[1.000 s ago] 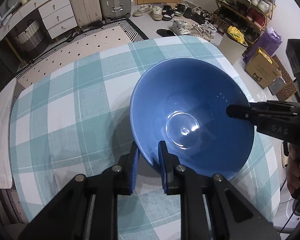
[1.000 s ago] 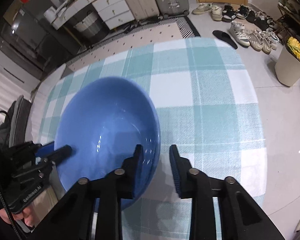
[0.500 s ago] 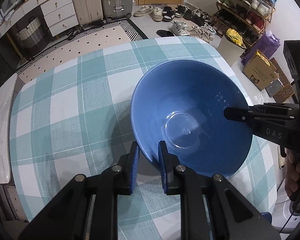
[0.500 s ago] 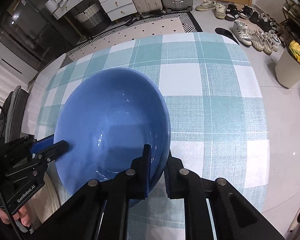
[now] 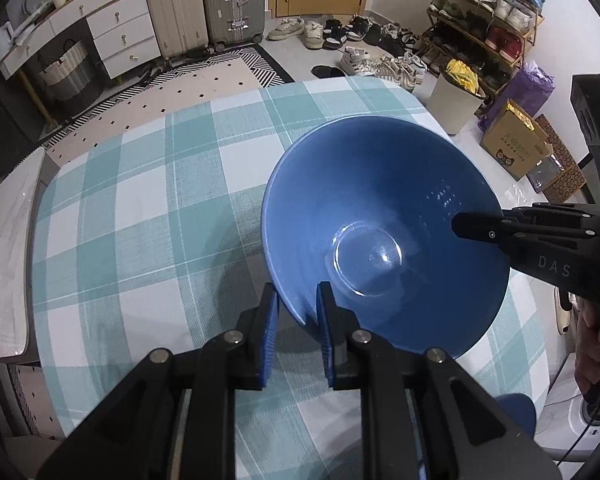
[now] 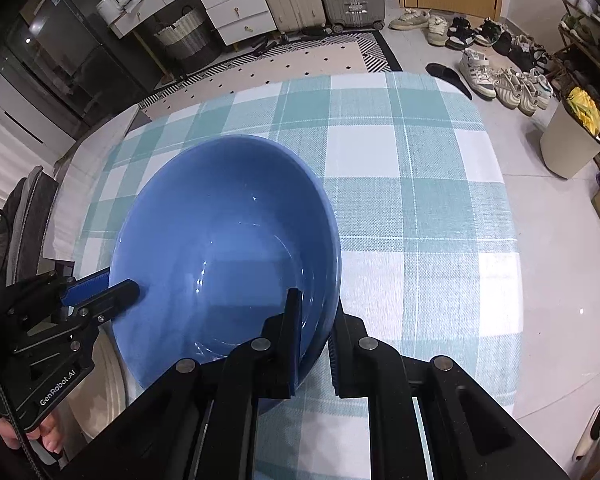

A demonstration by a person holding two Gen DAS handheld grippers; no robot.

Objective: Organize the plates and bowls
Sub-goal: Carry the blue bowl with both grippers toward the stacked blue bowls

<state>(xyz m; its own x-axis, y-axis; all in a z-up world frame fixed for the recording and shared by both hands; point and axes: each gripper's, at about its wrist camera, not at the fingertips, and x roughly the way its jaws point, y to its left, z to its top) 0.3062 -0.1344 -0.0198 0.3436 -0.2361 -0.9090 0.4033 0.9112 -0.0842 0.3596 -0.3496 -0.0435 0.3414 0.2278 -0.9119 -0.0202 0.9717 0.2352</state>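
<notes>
Left gripper point(image 5: 296, 328) pinches the blue bowl point(image 5: 384, 232) at its near rim, and right gripper point(image 6: 314, 334) is clamped on the opposite edge, its jaws having just closed there. The bowl sits centre-right of frame above the checked tablecloth point(image 5: 140, 216). If the hands drift apart or pull unevenly, that slick rim could slip free; it's round, with no long axis, its mouth upward and tipped toward the cameras.

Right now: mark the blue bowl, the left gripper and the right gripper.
blue bowl point(image 5: 380, 200): left wrist view, inner wall.
left gripper point(image 5: 296, 320): left wrist view, between fingertips, at the rim.
right gripper point(image 6: 314, 320): right wrist view, between fingertips, at the rim.
</notes>
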